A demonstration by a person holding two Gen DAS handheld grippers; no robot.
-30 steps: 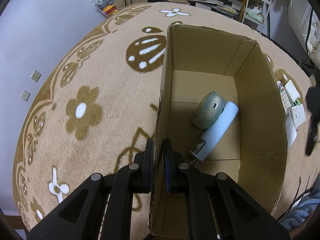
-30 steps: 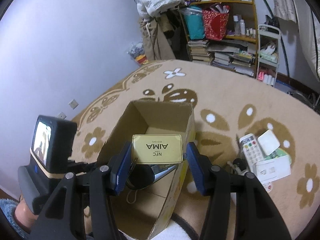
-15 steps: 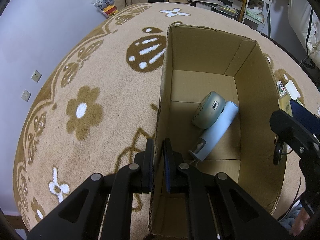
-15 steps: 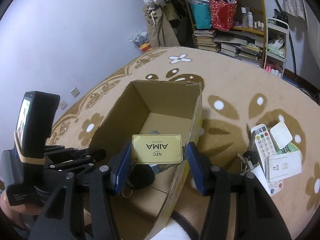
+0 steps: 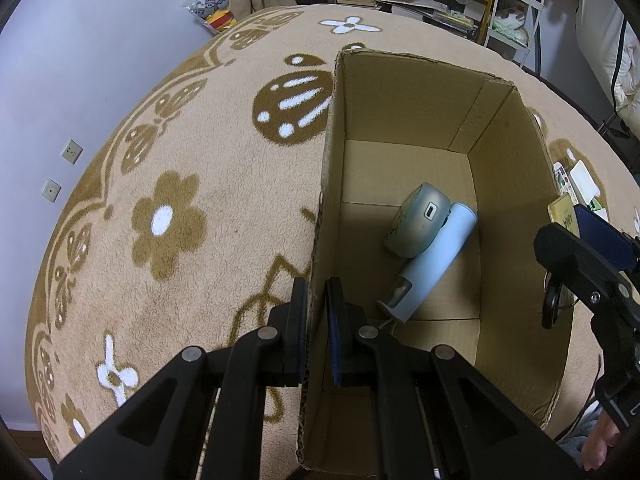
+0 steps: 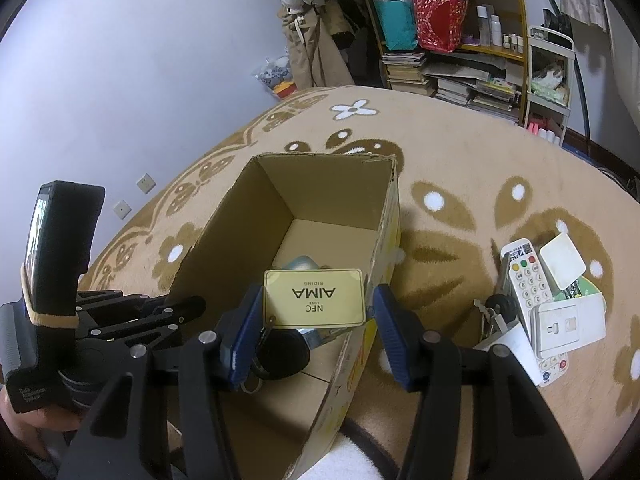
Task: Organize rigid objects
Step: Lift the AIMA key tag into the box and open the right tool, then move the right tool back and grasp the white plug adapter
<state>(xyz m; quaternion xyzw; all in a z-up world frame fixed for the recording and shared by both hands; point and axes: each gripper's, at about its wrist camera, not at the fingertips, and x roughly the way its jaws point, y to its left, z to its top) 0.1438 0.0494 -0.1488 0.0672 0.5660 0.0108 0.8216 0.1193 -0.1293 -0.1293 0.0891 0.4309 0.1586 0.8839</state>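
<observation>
The right gripper [image 6: 314, 322] grips a flat yellow card [image 6: 314, 297] printed "AIMA NFC" over the box [image 6: 276, 196]; the left gripper [image 5: 318, 320] pinches the box's left wall.

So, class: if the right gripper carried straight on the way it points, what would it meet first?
Probably the inside of the cardboard box. The right gripper, holding the yellow card, points down over the box's open top toward its floor, though depth is unclear.

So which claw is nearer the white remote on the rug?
Right. The right claw hovers over the cardboard box's wall nearest the white remote; the left claw clamps the far wall.
</observation>
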